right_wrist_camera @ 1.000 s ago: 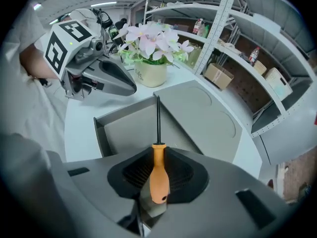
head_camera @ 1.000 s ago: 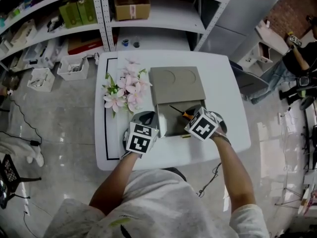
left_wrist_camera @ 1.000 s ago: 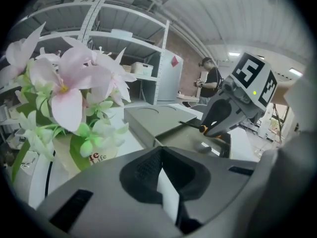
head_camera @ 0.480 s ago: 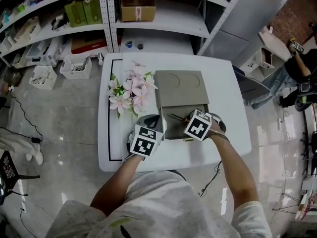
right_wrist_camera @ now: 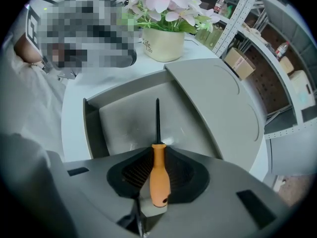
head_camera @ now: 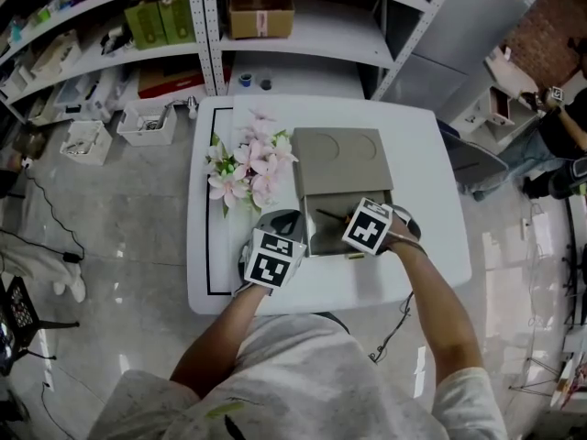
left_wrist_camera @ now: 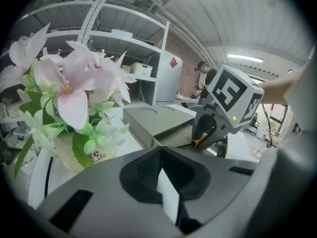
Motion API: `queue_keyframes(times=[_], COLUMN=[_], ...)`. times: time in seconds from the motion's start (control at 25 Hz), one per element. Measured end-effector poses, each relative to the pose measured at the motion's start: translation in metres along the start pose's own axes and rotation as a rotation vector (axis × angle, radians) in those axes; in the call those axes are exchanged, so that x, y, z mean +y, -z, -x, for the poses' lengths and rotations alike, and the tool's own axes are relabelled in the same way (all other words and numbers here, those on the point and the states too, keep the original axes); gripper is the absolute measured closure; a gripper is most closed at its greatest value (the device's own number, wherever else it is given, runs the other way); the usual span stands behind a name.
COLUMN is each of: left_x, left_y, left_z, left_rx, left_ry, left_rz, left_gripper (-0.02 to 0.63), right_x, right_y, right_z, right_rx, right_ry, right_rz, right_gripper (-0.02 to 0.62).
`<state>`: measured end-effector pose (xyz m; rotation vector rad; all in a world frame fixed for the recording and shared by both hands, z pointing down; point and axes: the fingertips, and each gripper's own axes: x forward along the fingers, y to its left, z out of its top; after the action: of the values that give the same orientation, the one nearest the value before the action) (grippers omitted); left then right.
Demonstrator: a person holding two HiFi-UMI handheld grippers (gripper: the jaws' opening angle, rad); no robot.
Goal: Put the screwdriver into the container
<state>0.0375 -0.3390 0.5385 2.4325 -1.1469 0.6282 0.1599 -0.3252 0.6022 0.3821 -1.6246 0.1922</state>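
A grey container (head_camera: 341,159) stands mid-table with its lid slid back, so the near compartment (right_wrist_camera: 91,128) is uncovered. The screwdriver (right_wrist_camera: 159,175) has an orange handle and a black shaft. Its handle lies between the jaws of my right gripper (right_wrist_camera: 158,155), and the shaft points out over the open compartment. Those jaws are opening, with the pads still on the handle. From above, the right gripper (head_camera: 348,216) hangs at the compartment's near right corner. My left gripper (head_camera: 286,224) rests left of the container, shut and empty. The left gripper view shows the screwdriver (left_wrist_camera: 198,142) beneath the right gripper's marker cube.
A pot of pink flowers (head_camera: 246,168) stands just left of the container, close to my left gripper. The white table (head_camera: 422,209) carries a black line (head_camera: 209,200) along its left side. Metal shelves (head_camera: 275,26) with boxes stand behind, and bins sit on the floor at left.
My right gripper has edged slightly left over the open compartment with the screwdriver. The left gripper has stayed beside the container.
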Motion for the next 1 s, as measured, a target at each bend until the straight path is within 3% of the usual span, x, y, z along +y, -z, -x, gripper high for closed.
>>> queue_keyframes(times=[0.36, 1.0], left_x=[-0.001, -0.006], left_y=[-0.001, -0.017], left_z=[0.007, 0.027], left_rx=[-0.003, -0.049], left_ry=[0.001, -0.006], left_rz=[-0.008, -0.013], left_gripper=[0.603, 0.603], right_x=[-0.003, -0.002], right_y=[0.002, -0.006], right_z=[0.007, 0.068], right_rx=[-0.049, -0.299], right_ry=[0.002, 0.099], right_rz=[-0.076, -0.242], right_gripper=[0.480, 0.486])
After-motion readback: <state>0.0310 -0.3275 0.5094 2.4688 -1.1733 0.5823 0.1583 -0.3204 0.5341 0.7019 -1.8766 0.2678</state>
